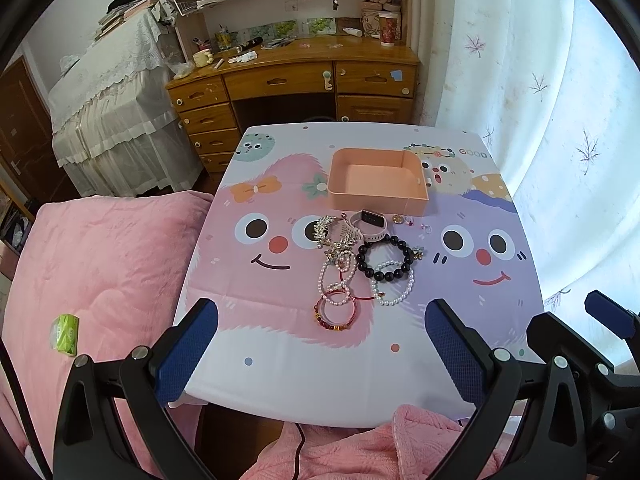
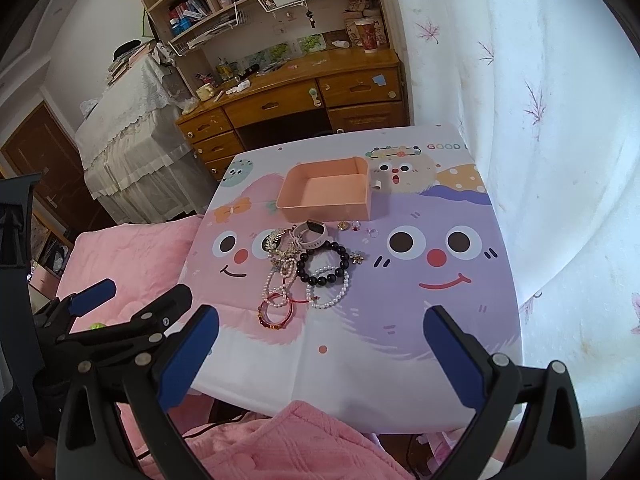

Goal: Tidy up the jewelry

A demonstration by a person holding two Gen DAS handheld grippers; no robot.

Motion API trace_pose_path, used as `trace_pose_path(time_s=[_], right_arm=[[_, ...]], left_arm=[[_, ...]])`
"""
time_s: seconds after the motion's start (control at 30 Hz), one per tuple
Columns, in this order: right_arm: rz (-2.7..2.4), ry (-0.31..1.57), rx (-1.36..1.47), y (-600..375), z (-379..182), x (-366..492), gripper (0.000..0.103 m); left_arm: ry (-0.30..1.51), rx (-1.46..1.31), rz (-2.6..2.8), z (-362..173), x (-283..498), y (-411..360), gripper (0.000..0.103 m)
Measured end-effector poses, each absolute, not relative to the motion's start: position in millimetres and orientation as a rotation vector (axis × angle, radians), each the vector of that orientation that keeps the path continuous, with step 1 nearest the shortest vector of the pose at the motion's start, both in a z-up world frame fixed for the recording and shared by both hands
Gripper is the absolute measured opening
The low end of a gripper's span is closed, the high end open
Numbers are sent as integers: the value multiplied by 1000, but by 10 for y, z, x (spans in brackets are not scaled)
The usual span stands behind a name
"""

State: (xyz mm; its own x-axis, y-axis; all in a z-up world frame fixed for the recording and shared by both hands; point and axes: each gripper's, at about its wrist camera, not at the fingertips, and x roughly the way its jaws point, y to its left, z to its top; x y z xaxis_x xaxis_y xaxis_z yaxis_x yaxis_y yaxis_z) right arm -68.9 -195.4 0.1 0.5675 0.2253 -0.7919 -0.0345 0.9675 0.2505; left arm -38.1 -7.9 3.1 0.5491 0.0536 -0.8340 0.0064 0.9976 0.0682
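A pile of jewelry lies mid-table: a black bead bracelet (image 1: 385, 258) (image 2: 323, 262), a white pearl bracelet (image 1: 393, 284) (image 2: 329, 287), a red string bracelet (image 1: 335, 314) (image 2: 275, 312), a pearl strand (image 1: 335, 276), a gold leaf piece (image 1: 325, 229) and a pink-strapped watch (image 1: 370, 226) (image 2: 312, 234). Small rings (image 1: 404, 220) (image 2: 356, 226) sit beside it. Behind them stands an empty peach box (image 1: 378, 182) (image 2: 325, 192). My left gripper (image 1: 322, 316) and right gripper (image 2: 322, 322) hover open near the table's front edge, holding nothing.
The table wears a cartoon-face cloth (image 1: 472, 280) (image 2: 420, 304). A pink blanket (image 1: 100, 264) covers the bed at left and lies under the front edge. A wooden desk (image 1: 296, 76) stands behind, and a white curtain (image 1: 540, 100) hangs at right.
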Motion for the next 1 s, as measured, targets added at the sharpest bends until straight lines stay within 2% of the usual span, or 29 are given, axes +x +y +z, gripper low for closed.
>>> trace_pose_path(time_s=[0.67, 1.0], right_arm=[[163, 945, 220, -1970, 7, -697, 103], [180, 957, 235, -1957, 2, -726, 103]], left_arm=[[982, 81, 44, 89, -329, -113, 102], [1037, 75, 55, 6, -330, -51, 102]])
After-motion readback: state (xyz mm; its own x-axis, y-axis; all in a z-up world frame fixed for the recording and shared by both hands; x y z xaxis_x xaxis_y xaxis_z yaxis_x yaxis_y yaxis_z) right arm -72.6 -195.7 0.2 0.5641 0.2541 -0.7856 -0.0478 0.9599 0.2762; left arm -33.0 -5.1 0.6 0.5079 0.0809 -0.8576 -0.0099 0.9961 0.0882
